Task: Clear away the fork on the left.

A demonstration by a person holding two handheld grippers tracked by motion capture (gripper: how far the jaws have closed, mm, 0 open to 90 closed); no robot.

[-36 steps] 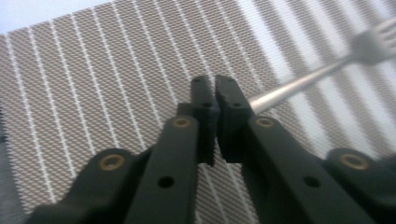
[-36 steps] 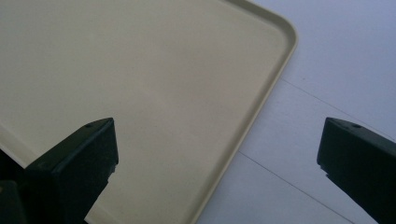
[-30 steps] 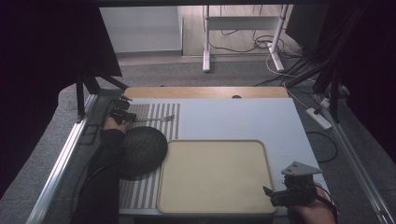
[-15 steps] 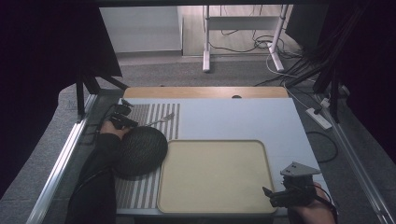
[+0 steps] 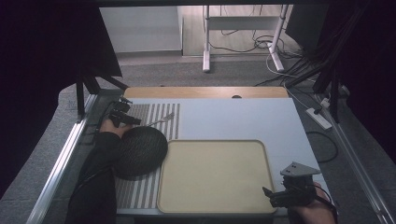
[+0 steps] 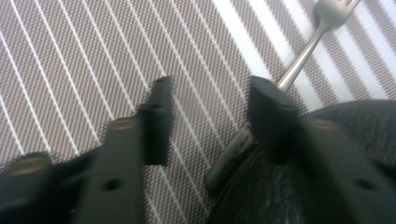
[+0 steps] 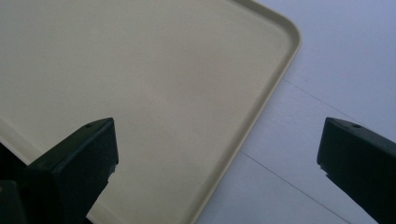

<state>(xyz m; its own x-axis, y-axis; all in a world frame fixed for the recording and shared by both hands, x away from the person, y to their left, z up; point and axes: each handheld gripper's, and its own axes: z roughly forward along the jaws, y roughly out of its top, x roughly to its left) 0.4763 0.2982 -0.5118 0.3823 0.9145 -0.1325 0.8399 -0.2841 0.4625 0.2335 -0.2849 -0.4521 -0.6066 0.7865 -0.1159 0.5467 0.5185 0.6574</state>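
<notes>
A metal fork point(image 5: 161, 120) lies slanted on the striped placemat point(image 5: 156, 109), its handle end point(image 6: 229, 158) resting against the rim of a dark round plate point(image 5: 140, 150). My left gripper point(image 5: 122, 114) hovers at the fork's handle. Its jaws have just been opening and stand apart point(image 6: 210, 98) over bare placemat. The fork shaft point(image 6: 303, 56) passes behind the right-hand jaw, and no pad presses on it. My right gripper point(image 5: 275, 196) sits at the near right corner of the beige tray point(image 5: 215, 175), open wide point(image 7: 219, 140) with nothing between the jaws.
The tray point(image 7: 140, 70) lies on the pale blue table top point(image 5: 243, 116), right of the placemat. A metal rail point(image 5: 70, 144) runs along the left side. A power strip point(image 5: 318, 117) and cables lie off the right edge.
The fork has turned from lying level to lying slanted beside the plate. The left gripper's jaws have parted and the hand shifted slightly toward me. The right gripper has not moved.
</notes>
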